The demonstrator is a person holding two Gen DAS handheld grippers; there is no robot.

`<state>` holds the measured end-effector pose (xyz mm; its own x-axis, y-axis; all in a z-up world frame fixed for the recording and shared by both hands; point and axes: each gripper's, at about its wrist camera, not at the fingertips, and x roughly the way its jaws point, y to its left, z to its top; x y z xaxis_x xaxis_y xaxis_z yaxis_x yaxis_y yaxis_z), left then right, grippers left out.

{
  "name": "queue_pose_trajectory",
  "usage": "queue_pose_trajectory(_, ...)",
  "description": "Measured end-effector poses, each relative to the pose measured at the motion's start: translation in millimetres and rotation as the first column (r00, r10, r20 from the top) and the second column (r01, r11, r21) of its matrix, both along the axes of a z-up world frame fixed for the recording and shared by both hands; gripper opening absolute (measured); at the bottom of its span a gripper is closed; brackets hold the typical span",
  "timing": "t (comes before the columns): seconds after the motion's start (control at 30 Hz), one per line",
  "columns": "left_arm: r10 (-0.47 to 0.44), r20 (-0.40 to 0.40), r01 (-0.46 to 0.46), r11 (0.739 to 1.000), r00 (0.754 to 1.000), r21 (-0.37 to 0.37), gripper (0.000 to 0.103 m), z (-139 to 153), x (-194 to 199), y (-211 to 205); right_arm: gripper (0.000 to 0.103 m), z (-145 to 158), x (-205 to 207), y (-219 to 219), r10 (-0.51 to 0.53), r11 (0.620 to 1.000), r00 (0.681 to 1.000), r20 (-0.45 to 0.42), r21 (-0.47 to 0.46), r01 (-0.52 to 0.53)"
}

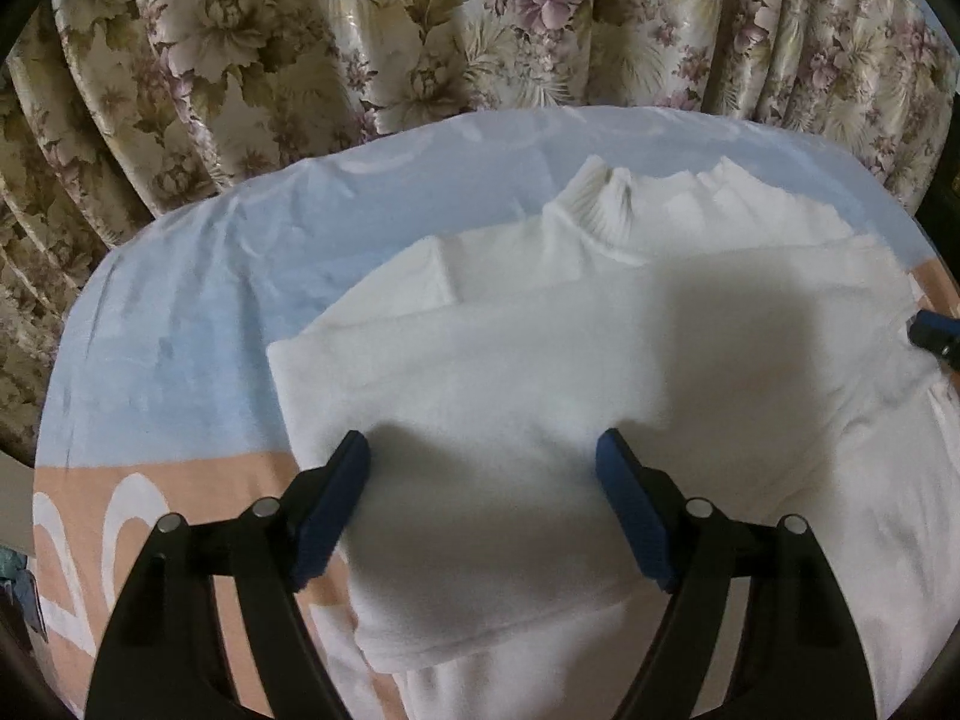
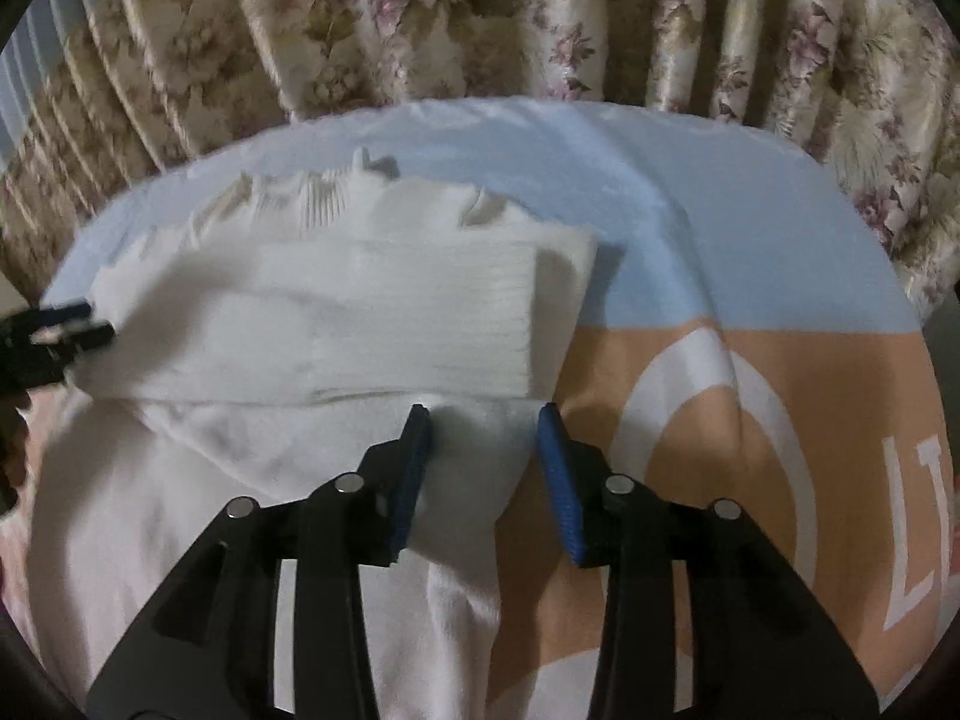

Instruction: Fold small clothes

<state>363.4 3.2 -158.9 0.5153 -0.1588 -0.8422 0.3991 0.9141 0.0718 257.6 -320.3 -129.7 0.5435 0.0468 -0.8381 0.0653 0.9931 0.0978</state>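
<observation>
From the left wrist camera: a white turtleneck sweater (image 1: 540, 360) lies partly folded across the middle of a blue-and-peach printed sheet (image 1: 180, 330), its ribbed collar (image 1: 600, 210) pointing toward the far edge, where a floral curtain (image 1: 360, 30) hangs. The left gripper (image 1: 480, 450) hovers over the sweater's near half, its blue-padded fingers (image 1: 336, 504) spread wide with nothing between them but the cloth below; whether the tips touch the knit cannot be told. The tip of the right gripper (image 1: 933, 336) shows at the sweater's right side. The knit looks soft, light and limp, likely to sag and slide unless taken at a folded edge or hem with several layers pinched at once.

From the right wrist camera: the right gripper (image 2: 485, 420) sits at the sweater (image 2: 360, 312) near its right-hand edge, fingers (image 2: 558, 480) apart and straddling a ridge of white fabric just below a folded-over ribbed panel (image 2: 420, 312). The jaws have not closed on it. That raised ridge appears the natural place to grip, since the flat panel offers little to catch. The left gripper (image 2: 60, 330) shows dark and blurred at the sweater's far left side. On the sheet's (image 2: 720, 240) peach band toward the right edge, a white ring and large white letters beginning "LI" are printed; the rest runs out of view. No label or brand is readable on the sweater itself.
</observation>
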Motion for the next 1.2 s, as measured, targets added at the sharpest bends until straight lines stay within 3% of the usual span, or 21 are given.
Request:
queue_pose_trajectory(0.13, -0.006, 0.002, 0.006, 0.998, 1.0, -0.068, 0.08, 13, -2, -10, 0.038, 31, 3, 24, 0.053, 0.998, 0.99, 0.128, 0.021, -0.056)
queue_pose_trajectory(0.27, -0.023, -0.014, 0.023, 0.999, 1.0, -0.045, 0.08, 2, 3, -35, 0.038, 22, 32, 76, 0.187, 0.982, 0.976, 0.108, -0.023, -0.186)
queue_pose_trajectory(0.37, -0.036, 0.011, 0.036, 0.999, 0.999, 0.013, 0.08, -7, 1, -40, 0.036, -2, 46, 94, 0.234, 0.971, 0.972, 0.033, -0.062, -0.231)
queue_pose_trajectory(0.53, -0.019, 0.024, 0.018, 0.999, 1.0, 0.035, 0.08, -5, -12, -16, 0.035, -8, 35, 63, 0.171, 0.976, 0.985, 0.017, -0.138, -0.167)
queue_pose_trajectory(0.63, -0.009, 0.026, 0.009, 1.0, 1.0, 0.0, 0.08, 1, -23, -7, 0.034, -3, 27, 37, 0.122, 0.989, 0.992, 0.021, -0.081, -0.12)
queue_pose_trajectory(0.73, 0.014, 0.044, -0.015, 1.0, 0.999, 0.013, 0.082, 11, -35, -10, 0.036, 9, 19, 35, 0.1, 0.993, 0.995, 0.026, -0.067, -0.098)
queue_pose_trajectory(0.8, 0.034, 0.026, -0.033, 0.999, 0.999, -0.029, 0.086, 19, -44, -9, 0.036, 17, 12, 36, 0.09, 0.995, 0.995, 0.038, -0.044, -0.089)
queue_pose_trajectory(0.9, 0.035, 0.004, -0.035, 0.995, 0.999, -0.09, 0.088, 31, -59, -9, 0.047, 31, -5, 41, 0.076, 0.997, 0.996, 0.05, -0.021, -0.075)
queue_pose_trajectory(1.07, 0.05, 0.021, -0.048, 0.995, 0.999, -0.092, 0.096, 43, -85, -10, 0.067, 48, -28, 55, 0.057, 0.998, 0.996, 0.066, -0.021, -0.056)
queue_pose_trajectory(1.13, 0.064, 0.018, -0.062, 0.993, 0.998, -0.097, 0.098, 43, -94, -8, 0.083, 54, -38, 59, 0.044, 0.999, 0.996, 0.073, -0.017, -0.043)
queue_pose_trajectory(1.2, 0.077, 0.013, -0.076, 0.992, 0.997, -0.099, 0.098, 43, -103, -6, 0.093, 60, -49, 63, 0.027, 1.0, 0.996, 0.086, -0.015, -0.026)
